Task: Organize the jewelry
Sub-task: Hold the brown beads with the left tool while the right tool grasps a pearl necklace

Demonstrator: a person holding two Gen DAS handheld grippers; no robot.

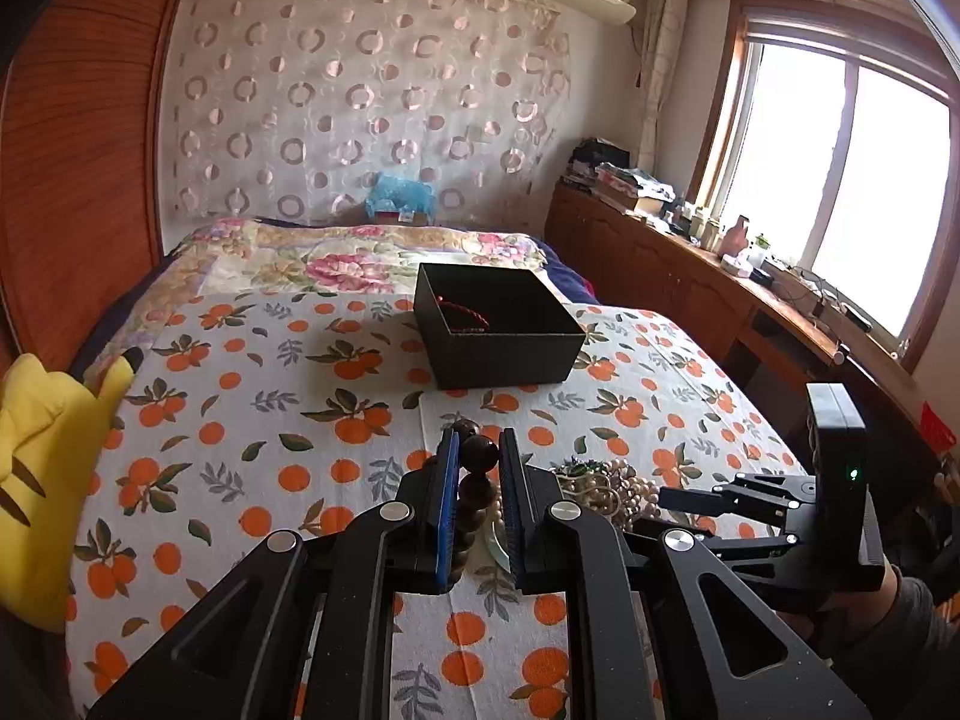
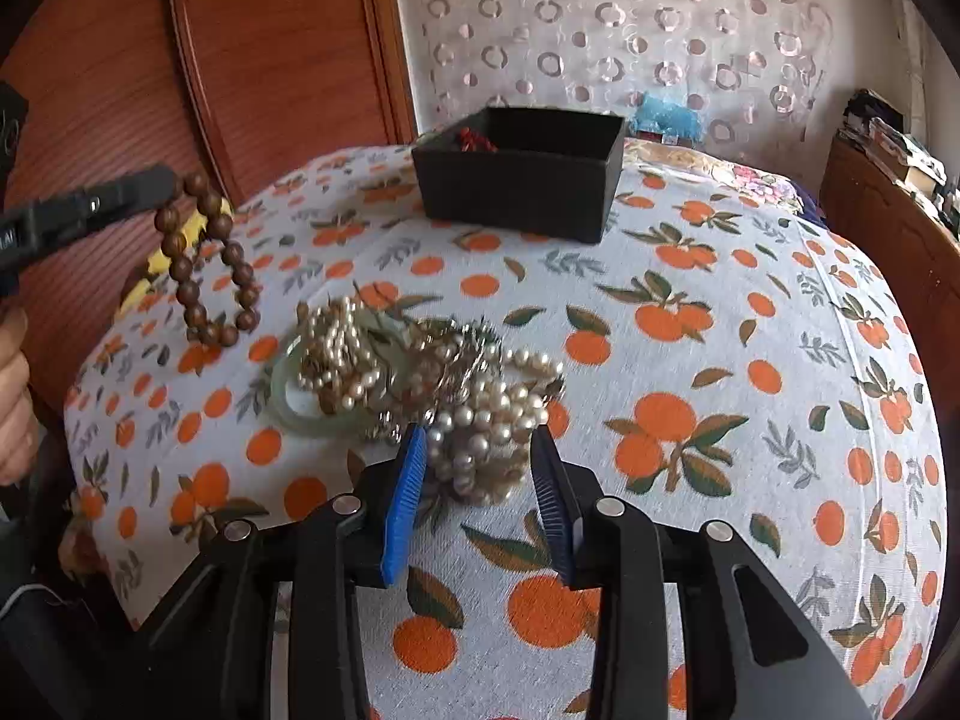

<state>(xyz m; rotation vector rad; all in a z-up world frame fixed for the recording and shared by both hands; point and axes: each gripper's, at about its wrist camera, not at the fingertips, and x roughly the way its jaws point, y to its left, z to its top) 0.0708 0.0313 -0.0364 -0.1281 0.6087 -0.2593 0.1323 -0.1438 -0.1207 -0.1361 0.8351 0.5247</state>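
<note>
My left gripper (image 1: 477,450) is shut on a brown wooden bead bracelet (image 1: 474,492) and holds it above the bed; from the right wrist view the bracelet (image 2: 207,258) hangs from the left gripper's fingers (image 2: 138,186). A black open box (image 1: 498,330) stands further back on the bed with a red bracelet (image 1: 465,312) inside; the box also shows in the right wrist view (image 2: 522,180). My right gripper (image 2: 480,450) is open, its jaws on either side of a pearl cluster (image 2: 480,426) in a jewelry pile (image 2: 408,366) with a green jade bangle (image 2: 288,396).
The bed has an orange-print sheet (image 1: 270,420). A yellow plush (image 1: 42,456) lies at its left edge. A wooden wardrobe (image 1: 78,150) stands left, a wooden sideboard (image 1: 690,276) with clutter runs along the right under the window.
</note>
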